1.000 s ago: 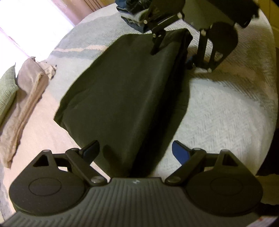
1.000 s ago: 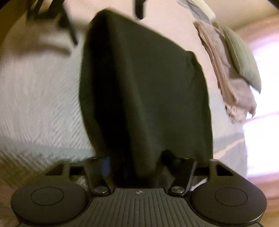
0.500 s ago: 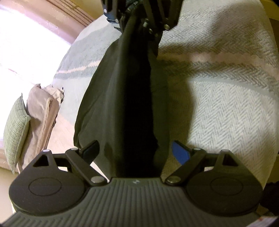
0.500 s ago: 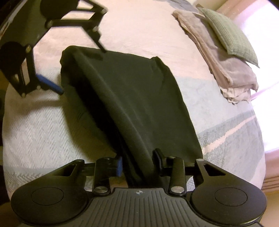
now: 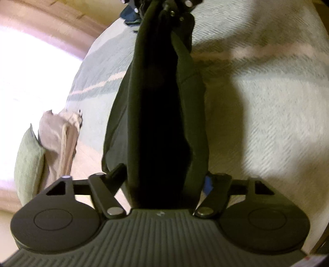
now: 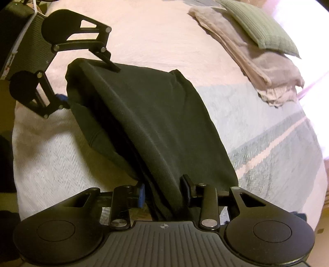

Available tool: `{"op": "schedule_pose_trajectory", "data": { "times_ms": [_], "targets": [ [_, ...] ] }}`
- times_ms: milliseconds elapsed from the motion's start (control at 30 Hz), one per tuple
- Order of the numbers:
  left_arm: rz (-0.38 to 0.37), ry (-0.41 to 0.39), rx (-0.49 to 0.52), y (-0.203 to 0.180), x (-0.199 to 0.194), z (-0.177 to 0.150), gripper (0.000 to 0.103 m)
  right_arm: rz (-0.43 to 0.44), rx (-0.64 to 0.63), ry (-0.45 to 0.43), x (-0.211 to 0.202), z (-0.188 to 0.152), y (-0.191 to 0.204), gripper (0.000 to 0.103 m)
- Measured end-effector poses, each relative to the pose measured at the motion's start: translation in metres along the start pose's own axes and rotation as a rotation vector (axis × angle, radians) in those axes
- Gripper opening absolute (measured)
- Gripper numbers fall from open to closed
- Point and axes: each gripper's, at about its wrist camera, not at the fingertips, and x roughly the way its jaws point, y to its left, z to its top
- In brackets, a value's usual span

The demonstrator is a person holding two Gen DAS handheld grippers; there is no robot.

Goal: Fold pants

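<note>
The dark pants (image 5: 156, 115) hang folded lengthwise in a long band between my two grippers, above the bed. In the left wrist view the thick bundle fills the gap of my left gripper (image 5: 162, 176), which is shut on one end. The other end runs up to my right gripper (image 5: 164, 7) at the top edge. In the right wrist view my right gripper (image 6: 163, 189) is shut on the pants (image 6: 156, 115), with cloth draping over to the right. My left gripper (image 6: 88, 84) holds the far end at upper left.
The bed cover (image 5: 267, 123) is white herringbone with pale green and cream stripes (image 6: 273, 147). A folded beige blanket (image 6: 257, 63) and a green pillow (image 6: 261, 26) lie at one side. Dark clothes (image 5: 128, 17) sit beyond the pants. A bright window is at left.
The pants went from a broad draped sheet to a narrow hanging band lined up between the grippers. Both views swung round, and the right gripper now sits straight ahead of the left.
</note>
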Motion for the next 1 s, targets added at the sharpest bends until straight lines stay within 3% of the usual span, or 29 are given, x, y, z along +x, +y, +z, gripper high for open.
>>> {"op": "schedule_pose_trajectory", "data": {
  "times_ms": [200, 400, 500, 567, 667, 800, 933, 1000],
  "targets": [
    [-0.096, -0.061, 0.047, 0.028, -0.003, -0.008, 0.040, 0.009, 0.028, -0.014, -0.005, 0.004, -0.013, 0.033],
    [-0.173, -0.079, -0.021, 0.062, -0.002, -0.006, 0.033, -0.063, 0.015, -0.033, -0.004, -0.006, 0.003, 0.041],
    [-0.194, -0.077, -0.032, 0.071, 0.000, -0.004, 0.033, -0.107, 0.013, -0.038, -0.002, -0.012, 0.019, 0.055],
    [-0.209, -0.076, -0.049, 0.074, 0.001, -0.004, 0.032, -0.133, -0.006, -0.045, 0.001, -0.017, 0.033, 0.072],
    [-0.220, -0.072, -0.057, 0.076, 0.001, -0.002, 0.032, -0.141, -0.050, -0.062, 0.009, -0.023, 0.052, 0.081],
    [-0.242, -0.063, -0.070, 0.078, 0.003, -0.002, 0.032, -0.234, -0.164, -0.075, 0.033, -0.030, 0.069, 0.083],
    [-0.265, -0.052, -0.092, 0.084, 0.005, 0.000, 0.032, -0.306, -0.270, -0.018, 0.058, -0.043, 0.075, 0.082],
    [-0.267, -0.048, -0.086, 0.085, 0.006, 0.001, 0.032, -0.322, -0.262, -0.008, 0.058, -0.047, 0.069, 0.066]
  ]
}}
